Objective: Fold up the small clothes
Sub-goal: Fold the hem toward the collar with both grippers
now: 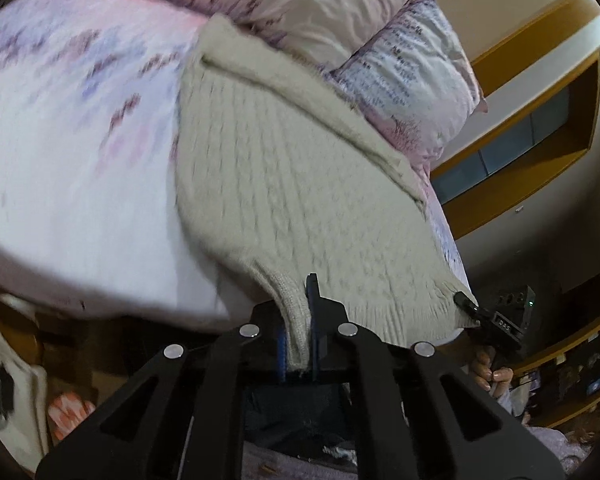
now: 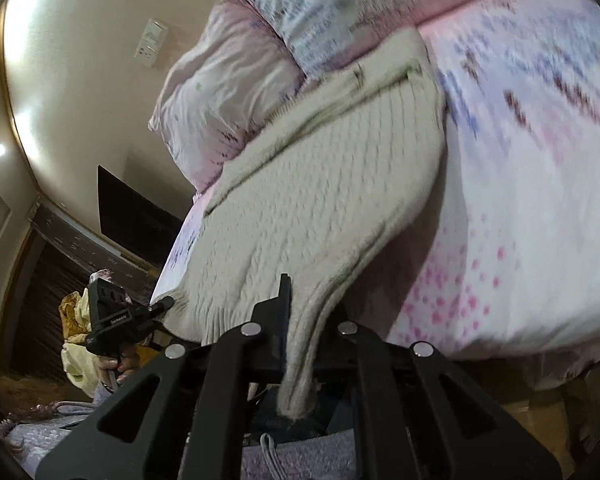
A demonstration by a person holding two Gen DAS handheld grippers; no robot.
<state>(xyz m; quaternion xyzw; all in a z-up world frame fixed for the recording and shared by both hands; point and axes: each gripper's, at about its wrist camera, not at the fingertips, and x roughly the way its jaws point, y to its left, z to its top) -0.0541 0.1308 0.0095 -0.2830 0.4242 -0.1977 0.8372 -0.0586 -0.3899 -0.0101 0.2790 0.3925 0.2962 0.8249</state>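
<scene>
On the bed (image 1: 80, 168), w/ its pink-and-lilac floral cover, the cream cable-knit sweater (image 1: 284, 184) lies spread flat, far end up by the pillows (image 1: 412, 72), near end hanging off the mattress edge toward both cameras. Progress, judging from this: early. Garment looks laid out, one sleeve or flap seems turned across the top near the pillows, but the body isn't folded over yet, so most of the folding is left. Blur is heavy, can't say more about that upper part.

Now the ribbed hem (image 2: 300, 344): both corners are taken. Left gripper (image 1: 300, 320) is clamped tight on one hem corner, knit pinched btwn its blue-lined jaws, a strip of ribbing trailing back toward the lens. Right gripper (image 2: 296, 320) likewise closed hard on the other corner, a tongue of knit drooping below its jaws. In the left wrist view the right gripper sits at the far hem corner, a hand (image 1: 490, 374) on its handle below. Hem looks stretched btwn the two, sweater ahead of and above both claws. Next, prob. lift and carry hem toward the pillows.
</scene>
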